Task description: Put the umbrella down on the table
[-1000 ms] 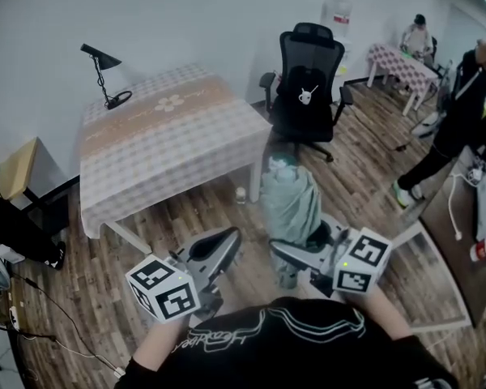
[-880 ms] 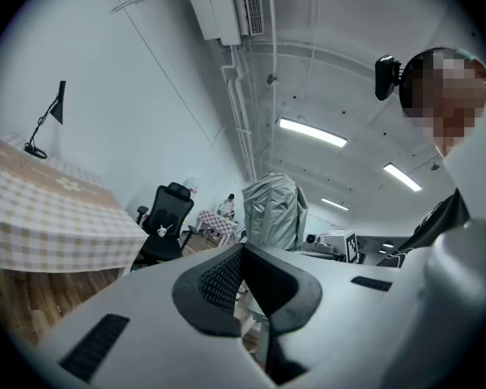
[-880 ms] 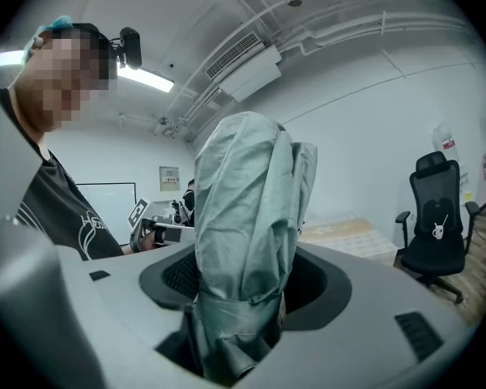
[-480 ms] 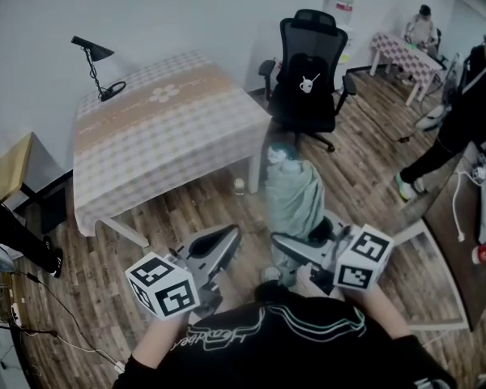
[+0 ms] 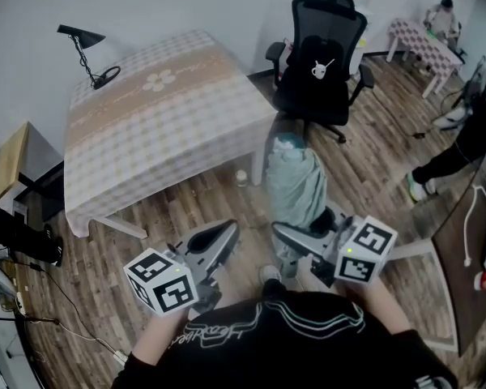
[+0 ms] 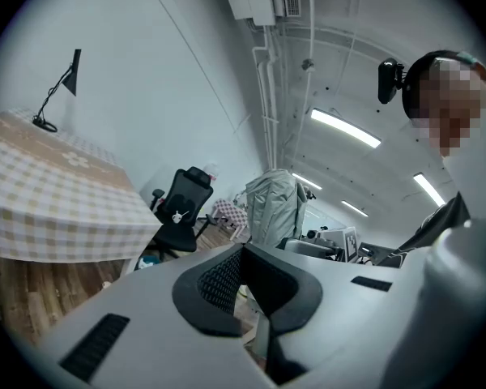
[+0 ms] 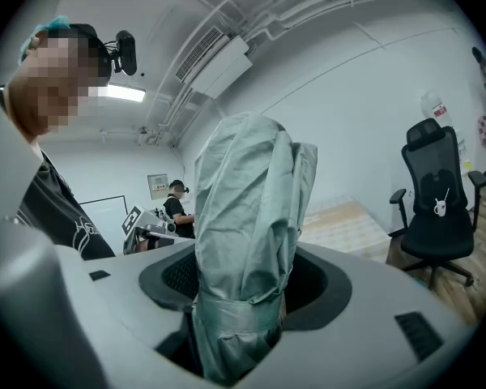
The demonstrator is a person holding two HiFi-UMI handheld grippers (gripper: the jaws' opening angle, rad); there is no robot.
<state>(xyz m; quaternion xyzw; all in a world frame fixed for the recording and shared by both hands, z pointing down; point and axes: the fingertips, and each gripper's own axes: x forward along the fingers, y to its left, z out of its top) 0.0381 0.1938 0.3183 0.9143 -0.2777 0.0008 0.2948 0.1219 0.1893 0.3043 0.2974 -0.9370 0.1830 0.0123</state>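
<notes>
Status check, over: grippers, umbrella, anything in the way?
Right gripper shut on folded umbrella, upright. Left gripper shut, empty. Umbrella not yet on table. Desk lamp at table's far corner.

White wall, wood floor, black office chair

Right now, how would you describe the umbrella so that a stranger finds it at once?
Find the checked table and the black chair beside it. Nearer the person, the right tool grips the umbrella. It is the only pale green folded cloth bundle, with a band around it.
</notes>
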